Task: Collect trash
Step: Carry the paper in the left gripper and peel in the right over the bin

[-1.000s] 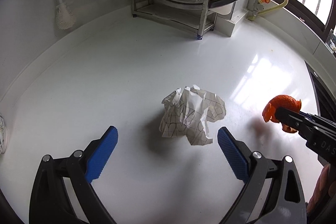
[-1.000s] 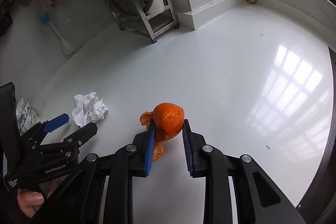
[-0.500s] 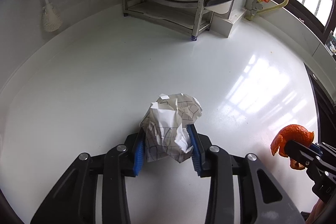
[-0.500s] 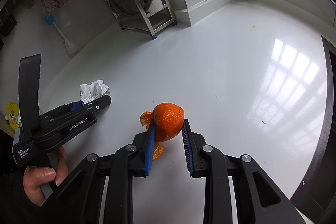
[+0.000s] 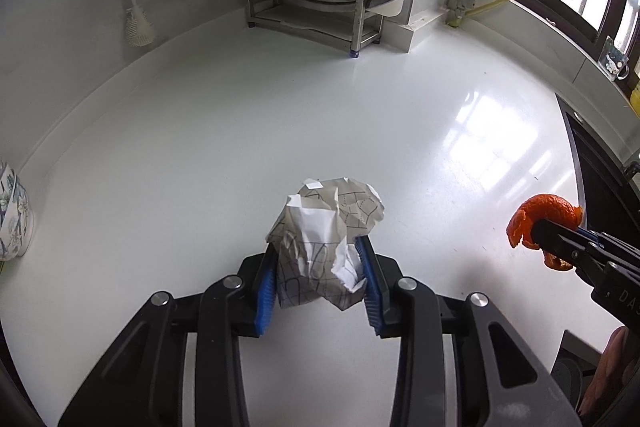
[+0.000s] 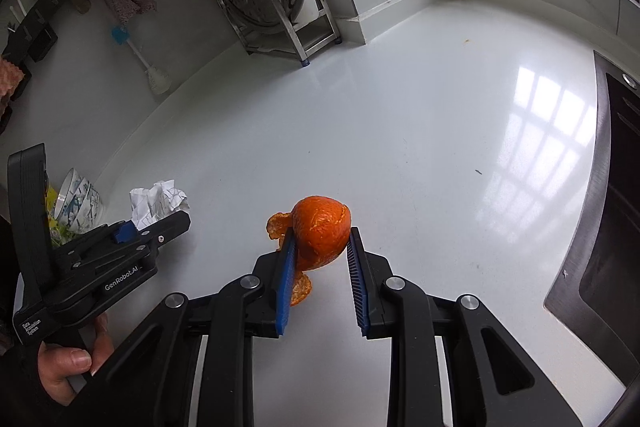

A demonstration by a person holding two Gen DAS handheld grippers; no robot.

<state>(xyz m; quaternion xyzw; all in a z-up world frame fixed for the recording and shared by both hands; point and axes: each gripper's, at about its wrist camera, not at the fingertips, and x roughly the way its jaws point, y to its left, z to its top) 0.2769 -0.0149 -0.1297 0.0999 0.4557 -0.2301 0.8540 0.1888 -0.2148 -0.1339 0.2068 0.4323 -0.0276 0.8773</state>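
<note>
So the left gripper [image 5: 320,277] just clamped onto the crumpled paper [image 5: 326,239] mid-counter, right gripper [image 6: 320,267] pinching the orange peel [image 6: 320,233], both probably bin-ready.

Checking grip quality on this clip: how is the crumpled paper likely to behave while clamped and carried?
The crumpled paper looks light, so it probably lifts easily. Its loose folds bulge past the left gripper pads, so it likely squashes rather than resists. Creased surfaces should catch on the ribbed pads, making slipping unlikely.
</note>
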